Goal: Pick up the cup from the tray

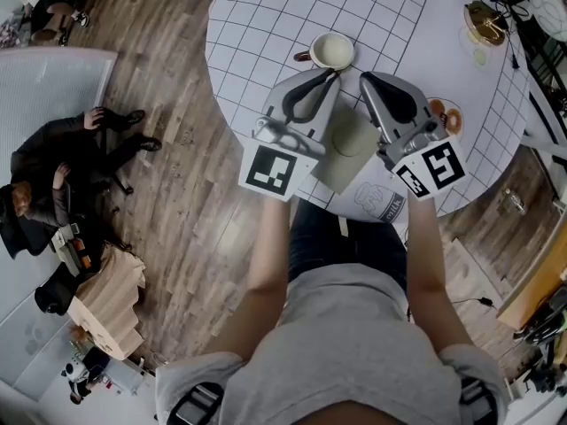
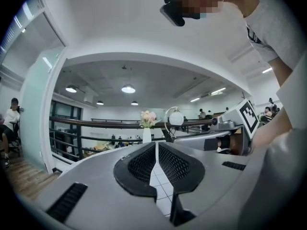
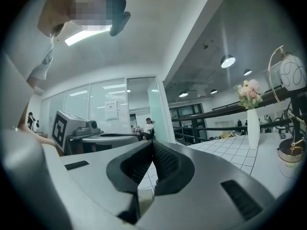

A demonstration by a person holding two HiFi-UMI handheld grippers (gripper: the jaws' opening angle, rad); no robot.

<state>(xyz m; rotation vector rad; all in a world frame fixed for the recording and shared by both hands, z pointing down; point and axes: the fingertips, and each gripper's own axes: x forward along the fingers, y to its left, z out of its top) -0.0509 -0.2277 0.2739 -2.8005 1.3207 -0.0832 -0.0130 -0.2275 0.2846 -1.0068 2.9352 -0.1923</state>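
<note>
Just above the jaw tips, at top centre of the head view, the cup (image 1: 332, 51) sat on the gridded surface (image 1: 266, 16), handle pointing left; the left gripper (image 1: 330, 79) was nearer than the right gripper (image 1: 365, 80); both pairs of jaws were closed and empty.

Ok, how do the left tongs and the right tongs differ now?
In the head view the left tongs nearly reach the cup; the right tongs sit farther back, off to its right. The left tongs angle rightward, the right tongs leftward. Both are shut, holding nothing.
</note>
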